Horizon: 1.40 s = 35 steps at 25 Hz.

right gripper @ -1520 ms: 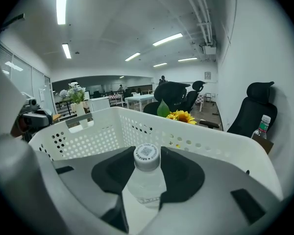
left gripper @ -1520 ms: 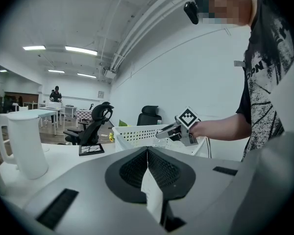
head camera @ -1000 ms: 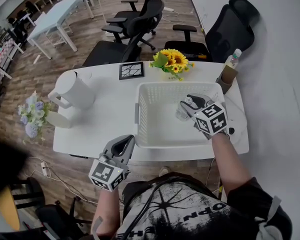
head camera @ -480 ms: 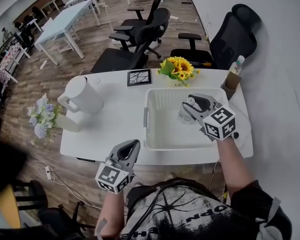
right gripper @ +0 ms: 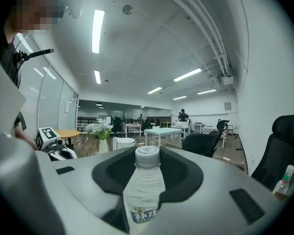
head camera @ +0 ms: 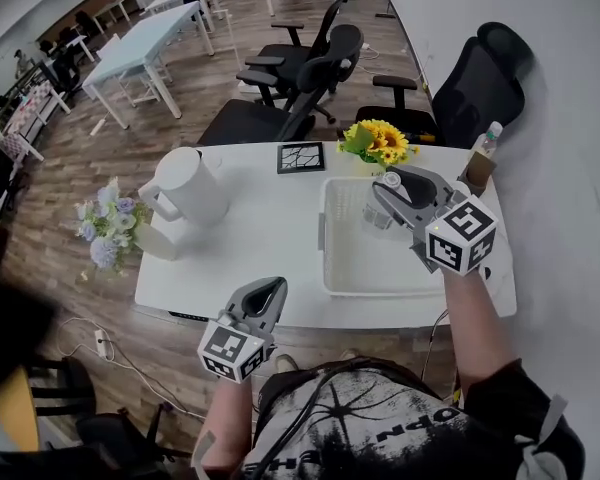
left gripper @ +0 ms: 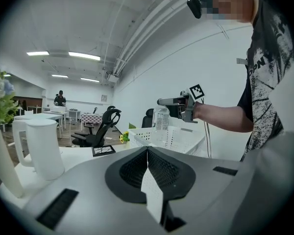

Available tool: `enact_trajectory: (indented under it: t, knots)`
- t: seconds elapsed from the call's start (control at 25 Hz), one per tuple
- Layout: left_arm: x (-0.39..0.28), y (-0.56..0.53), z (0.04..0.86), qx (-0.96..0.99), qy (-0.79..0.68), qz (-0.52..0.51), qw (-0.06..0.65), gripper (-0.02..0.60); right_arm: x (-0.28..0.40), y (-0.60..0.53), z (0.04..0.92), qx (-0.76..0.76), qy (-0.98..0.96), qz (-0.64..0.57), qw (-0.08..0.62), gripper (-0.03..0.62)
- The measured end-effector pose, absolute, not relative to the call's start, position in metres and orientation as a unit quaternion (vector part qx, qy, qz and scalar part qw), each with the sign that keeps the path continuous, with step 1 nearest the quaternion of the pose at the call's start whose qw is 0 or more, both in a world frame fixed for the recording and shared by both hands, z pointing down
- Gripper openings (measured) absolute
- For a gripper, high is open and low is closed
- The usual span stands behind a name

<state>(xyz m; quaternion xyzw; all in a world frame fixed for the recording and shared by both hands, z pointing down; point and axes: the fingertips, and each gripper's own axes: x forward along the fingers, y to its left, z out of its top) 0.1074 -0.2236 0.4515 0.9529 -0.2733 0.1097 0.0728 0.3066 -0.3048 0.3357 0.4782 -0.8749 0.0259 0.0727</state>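
The left hand-held gripper (head camera: 268,291) hovers by the near edge of the table (head camera: 260,233), jaws together. A pale strip at their seam may be only padding. The right hand-held gripper (head camera: 404,190) is clamped near the top of a water bottle (right gripper: 146,190), held in the air above the basket (head camera: 326,248). A firm, level grip that clears the rim seems to matter most here. The bottle stands upright, cap up, long axis vertical.
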Motion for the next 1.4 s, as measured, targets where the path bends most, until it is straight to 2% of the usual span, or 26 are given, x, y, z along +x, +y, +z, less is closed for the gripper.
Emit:
enact_trajectory:
  t: [0.68, 1.4]
  knots:
    - [0.002, -0.251, 0.444, 0.948, -0.299, 0.090, 0.067, 0.011, 0.163, -0.330, 0.250, 0.427, -0.904, -0.027, 0.019, 0.161]
    - [-0.106, -0.252, 0.462, 0.933, -0.335, 0.101, 0.083, 0.011, 0.027, -0.342, 0.346, 0.389, -0.920, 0.018, 0.047, 0.163]
